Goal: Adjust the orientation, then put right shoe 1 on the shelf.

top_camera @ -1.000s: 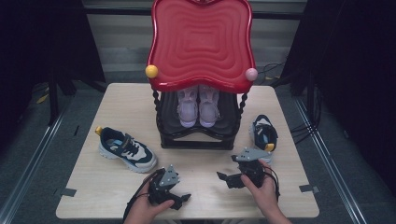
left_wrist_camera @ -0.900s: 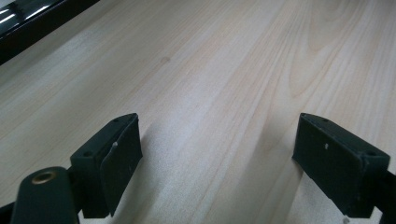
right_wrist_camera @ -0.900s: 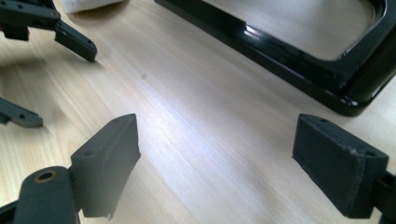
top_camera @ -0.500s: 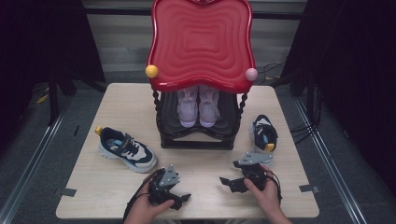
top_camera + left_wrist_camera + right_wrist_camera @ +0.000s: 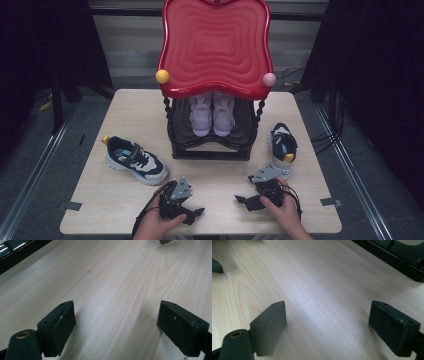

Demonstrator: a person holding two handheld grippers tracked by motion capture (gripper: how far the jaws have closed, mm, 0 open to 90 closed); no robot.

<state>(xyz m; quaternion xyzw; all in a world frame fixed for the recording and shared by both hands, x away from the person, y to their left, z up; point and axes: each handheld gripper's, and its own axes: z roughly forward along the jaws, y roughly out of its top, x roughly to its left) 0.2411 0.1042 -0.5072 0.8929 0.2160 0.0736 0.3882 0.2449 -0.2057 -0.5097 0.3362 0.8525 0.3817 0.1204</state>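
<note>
The right gripper (image 5: 248,202) has drawn back toward the table's near edge and away from the navy sneaker (image 5: 283,148) just beyond it; the left gripper (image 5: 192,213) lies as before; both sets of jaws gape wide over bare wood, holding nothing (so no shoe is picked yet); farther left lies its mate (image 5: 135,160); beyond, pink shoes (image 5: 212,115) sit in the black rack (image 5: 210,149).

Two bare hands are gripping black grippers, the left gripper (image 5: 192,214) and right gripper (image 5: 245,202), each wearing a grey three-cornered plate and trailing a black cable.
</note>
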